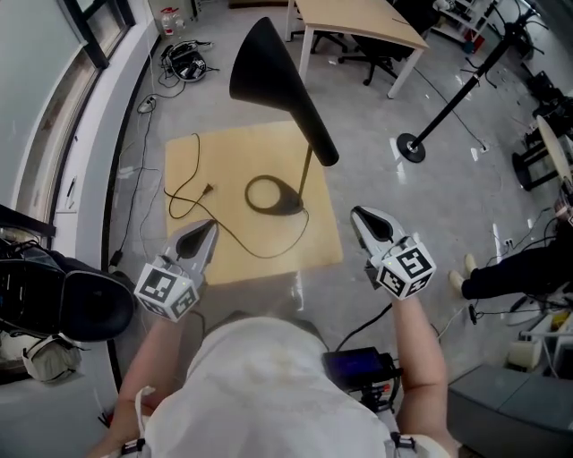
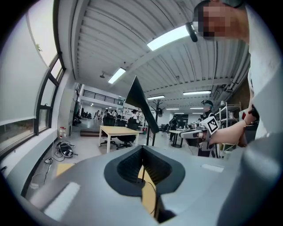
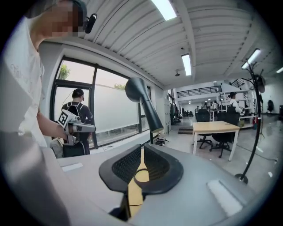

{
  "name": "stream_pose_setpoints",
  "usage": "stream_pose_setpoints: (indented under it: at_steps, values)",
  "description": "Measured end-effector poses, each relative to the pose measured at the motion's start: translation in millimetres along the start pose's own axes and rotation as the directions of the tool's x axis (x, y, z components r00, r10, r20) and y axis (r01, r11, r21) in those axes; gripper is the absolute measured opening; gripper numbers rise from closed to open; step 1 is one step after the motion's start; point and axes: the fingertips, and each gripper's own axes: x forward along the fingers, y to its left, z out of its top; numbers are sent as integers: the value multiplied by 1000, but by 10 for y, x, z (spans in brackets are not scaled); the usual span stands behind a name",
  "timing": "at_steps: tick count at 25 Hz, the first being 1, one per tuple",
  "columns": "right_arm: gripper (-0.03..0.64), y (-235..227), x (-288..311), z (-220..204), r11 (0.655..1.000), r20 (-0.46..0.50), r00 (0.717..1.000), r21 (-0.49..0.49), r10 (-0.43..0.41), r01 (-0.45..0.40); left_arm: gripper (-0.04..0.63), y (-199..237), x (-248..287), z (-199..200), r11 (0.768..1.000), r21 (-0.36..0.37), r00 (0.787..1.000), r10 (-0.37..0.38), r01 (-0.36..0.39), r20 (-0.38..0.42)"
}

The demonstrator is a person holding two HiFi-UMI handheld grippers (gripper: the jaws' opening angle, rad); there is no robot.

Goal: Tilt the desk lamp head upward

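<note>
A matte black desk lamp (image 1: 285,89) stood on the pale, square wooden surface (image 1: 215,148). Its smooth, cone-shaped head (image 1: 264,63) sat on a thin brassy stem (image 1: 305,174) above a flat oval base (image 1: 273,195). The grey plastic left gripper (image 1: 209,227) and right gripper (image 1: 359,215) hovered near the surface's front corners, each with ribbed black jaws together and nothing between them.

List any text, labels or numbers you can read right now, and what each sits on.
No readable words or numbers in any view.
Marker cubes on the left gripper and right gripper: black-and-white square patterns, not lettering.
Container on the floor by the window: label too small to read.
Desk lamp: plain black, no marking visible.
</note>
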Motion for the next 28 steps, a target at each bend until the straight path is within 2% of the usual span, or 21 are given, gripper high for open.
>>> stream_pose_setpoints:
  at_steps: [4,10,19,28]
  values:
    - [32,283,-271,-206,996,23,1000,83,-19,17,2,-125,-244,-248,999,-19,998,-48,48,-31]
    - [15,701,-560,-416,990,53,998,140,-23,15,2,-334,-531,-330,994,-38,995,-99,98,-23]
    - [15,1438,-703,-613,985,86,995,164,40,-53,2,-684,-821,-462,987,-57,988,-153,152,-19]
    - [15,1801,-777,-704,984,93,994,163,55,-70,2,-826,-1045,-572,986,-54,987,-160,159,-19]
